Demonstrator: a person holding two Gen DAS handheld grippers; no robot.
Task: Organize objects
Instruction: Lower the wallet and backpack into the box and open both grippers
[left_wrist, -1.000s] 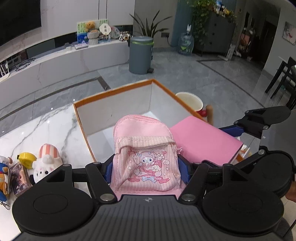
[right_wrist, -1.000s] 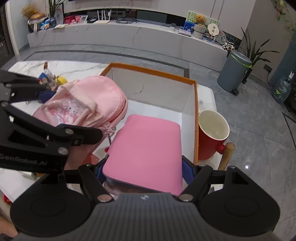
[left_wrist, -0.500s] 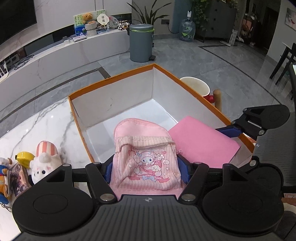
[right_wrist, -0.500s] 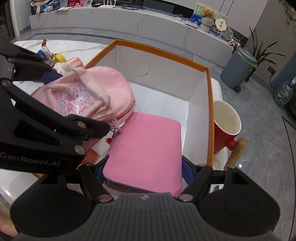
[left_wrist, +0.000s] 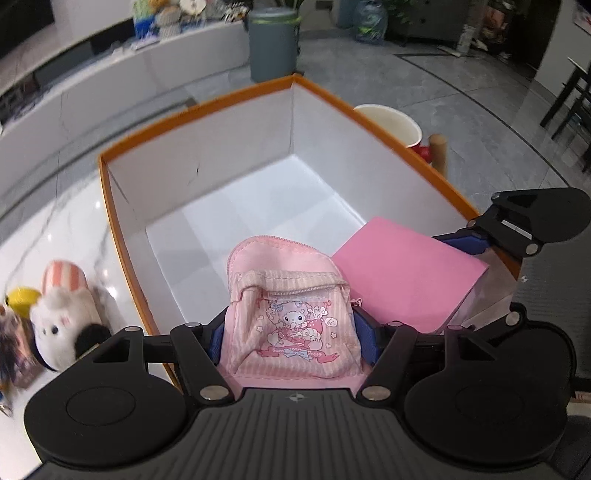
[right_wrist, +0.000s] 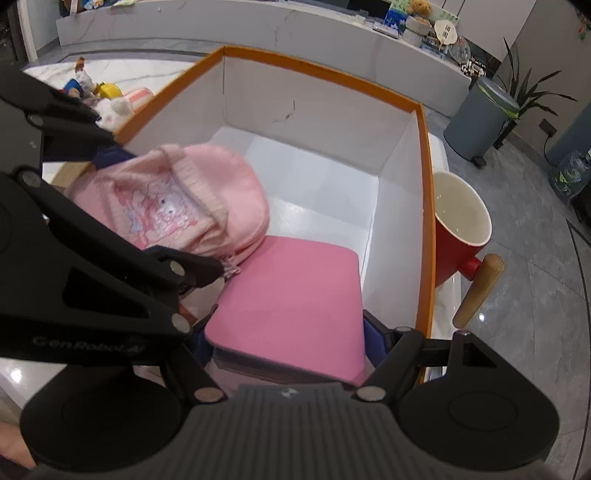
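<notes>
My left gripper (left_wrist: 291, 332) is shut on a small pink backpack (left_wrist: 291, 314) with a cartoon print, its blue pads pressed to both sides. The backpack (right_wrist: 177, 206) hangs over the near left part of an orange-rimmed white box (left_wrist: 295, 79). My right gripper (right_wrist: 288, 332) is shut on a flat pink case (right_wrist: 291, 299), held inside the box (right_wrist: 424, 192) by its right wall. In the left wrist view the pink case (left_wrist: 406, 269) shows beside the backpack, with the right gripper's arm behind it. The box floor beyond both items is bare.
A red mug (right_wrist: 461, 229) with a wooden handle stands just outside the box's right wall. Plush toys (left_wrist: 62, 310) and a yellow toy (left_wrist: 22, 299) lie on the marble table left of the box. A grey bin (left_wrist: 273, 40) stands on the floor beyond.
Both grippers have sunk and tipped further down, carrying the backpack and the pink case lower into the box. Both grips look unchanged.
</notes>
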